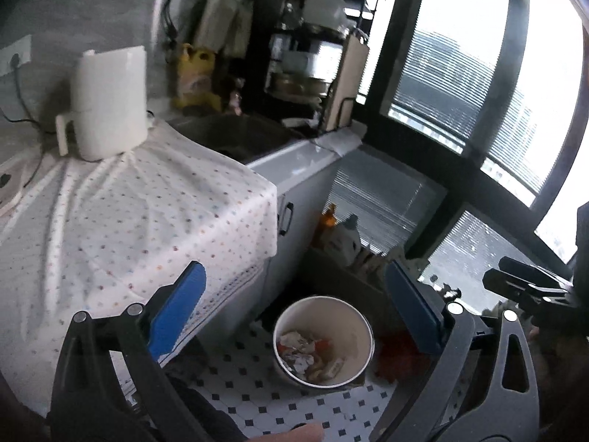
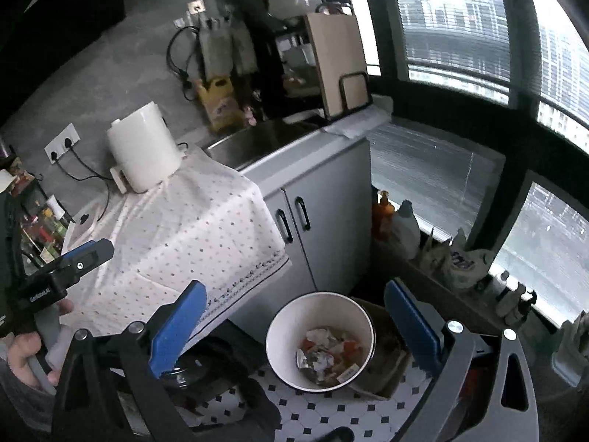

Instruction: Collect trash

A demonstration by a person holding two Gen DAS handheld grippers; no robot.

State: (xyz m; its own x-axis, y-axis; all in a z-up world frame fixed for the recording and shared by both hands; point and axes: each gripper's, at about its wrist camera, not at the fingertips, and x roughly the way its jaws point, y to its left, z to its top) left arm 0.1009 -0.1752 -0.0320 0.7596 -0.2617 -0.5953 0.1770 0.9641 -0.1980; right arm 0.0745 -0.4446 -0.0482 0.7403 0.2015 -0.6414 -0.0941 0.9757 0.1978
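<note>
A white round bin (image 1: 359, 326) stands on the black-and-white tiled floor, with crumpled paper and wrapper trash (image 1: 307, 355) at its bottom. My left gripper (image 1: 294, 276) hangs above it, open, with nothing between its blue pads (image 1: 176, 313). In the right wrist view the same bin (image 2: 279, 335) and its trash (image 2: 324, 353) lie below my right gripper (image 2: 294, 291), which is also open and holds nothing. The right gripper (image 1: 522, 287) shows at the right edge of the left wrist view. The left gripper (image 2: 83, 256) shows at the left of the right wrist view, held by a hand (image 2: 22, 353).
Left of the bin stands a counter under a dotted cloth (image 1: 147, 213), bearing a white jug (image 1: 110, 103). Behind lie a sink (image 2: 257, 143), a dish rack with a cutting board (image 2: 338, 62), and grey cabinet doors (image 2: 313, 221). A cardboard box (image 2: 386, 372) and bottles (image 2: 405, 228) line the window.
</note>
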